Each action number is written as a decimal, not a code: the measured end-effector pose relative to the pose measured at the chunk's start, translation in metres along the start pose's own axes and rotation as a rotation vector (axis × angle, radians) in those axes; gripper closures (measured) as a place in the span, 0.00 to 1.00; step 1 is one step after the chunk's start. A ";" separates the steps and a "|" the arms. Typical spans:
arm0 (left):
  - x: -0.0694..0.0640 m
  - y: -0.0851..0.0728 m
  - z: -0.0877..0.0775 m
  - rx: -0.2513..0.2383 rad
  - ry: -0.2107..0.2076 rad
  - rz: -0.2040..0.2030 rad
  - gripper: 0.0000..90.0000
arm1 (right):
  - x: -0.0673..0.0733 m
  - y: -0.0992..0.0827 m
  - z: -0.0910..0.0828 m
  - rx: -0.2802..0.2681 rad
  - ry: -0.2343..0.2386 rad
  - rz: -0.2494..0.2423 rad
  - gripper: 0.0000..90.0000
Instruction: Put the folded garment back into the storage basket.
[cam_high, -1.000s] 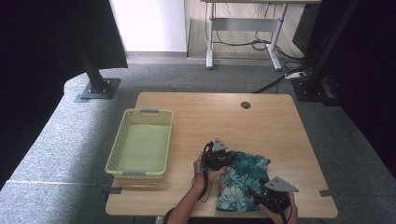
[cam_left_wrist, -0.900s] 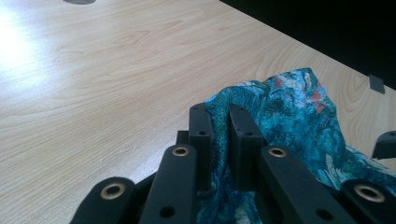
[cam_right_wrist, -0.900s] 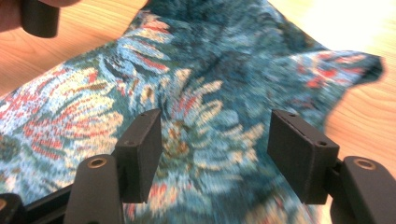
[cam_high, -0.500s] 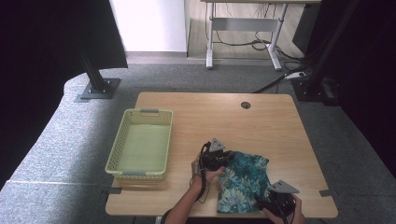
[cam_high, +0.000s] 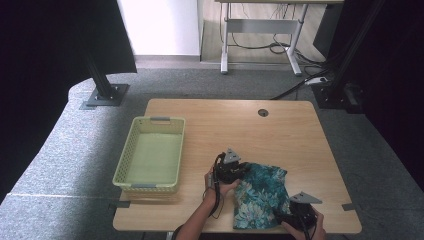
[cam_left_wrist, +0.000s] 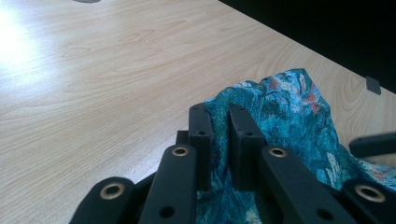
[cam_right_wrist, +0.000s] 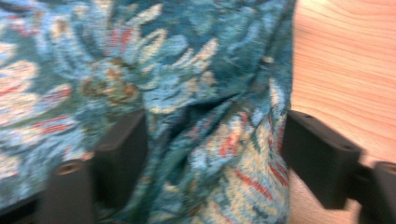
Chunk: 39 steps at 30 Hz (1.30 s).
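A light wooden table on grey carpet, dark drapes at either side

The wooden table (cam_high: 280, 130) has a round cable hole (cam_high: 263, 112) near its far edge. Around it lies grey carpet (cam_high: 70, 155); black curtains (cam_high: 55, 40) hang left and right, and a white-legged desk (cam_high: 260, 37) stands beyond, cables (cam_high: 300, 60) trailing beneath it.

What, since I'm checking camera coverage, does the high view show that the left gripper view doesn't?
High view: the pale green plastic lattice basket. Left gripper view: the left gripper close up, its black fingers pinching a raised fold of the teal floral-patterned cloth. Both: that cloth and the light wooden table.
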<state>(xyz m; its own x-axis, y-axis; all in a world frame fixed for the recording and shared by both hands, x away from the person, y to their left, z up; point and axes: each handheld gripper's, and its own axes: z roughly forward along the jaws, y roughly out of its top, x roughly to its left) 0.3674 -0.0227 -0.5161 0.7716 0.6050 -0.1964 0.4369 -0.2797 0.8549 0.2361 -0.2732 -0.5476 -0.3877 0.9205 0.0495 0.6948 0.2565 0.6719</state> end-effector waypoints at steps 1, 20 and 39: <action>0.000 0.000 0.000 0.000 0.000 0.000 0.90 | 0.001 0.000 -0.001 -0.004 0.019 -0.010 0.44; 0.002 -0.004 0.001 -0.001 -0.001 -0.013 0.90 | -0.014 -0.005 0.001 -0.078 0.276 0.112 0.92; 0.007 0.007 -0.013 -0.036 -0.029 -0.017 0.90 | -0.030 -0.001 -0.017 -0.245 0.434 0.190 0.93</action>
<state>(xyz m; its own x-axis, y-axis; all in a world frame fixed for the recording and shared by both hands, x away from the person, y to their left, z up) 0.3698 -0.0110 -0.5054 0.7775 0.5874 -0.2247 0.4337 -0.2421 0.8679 0.2369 -0.3057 -0.5367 -0.5196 0.7238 0.4540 0.6359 -0.0272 0.7713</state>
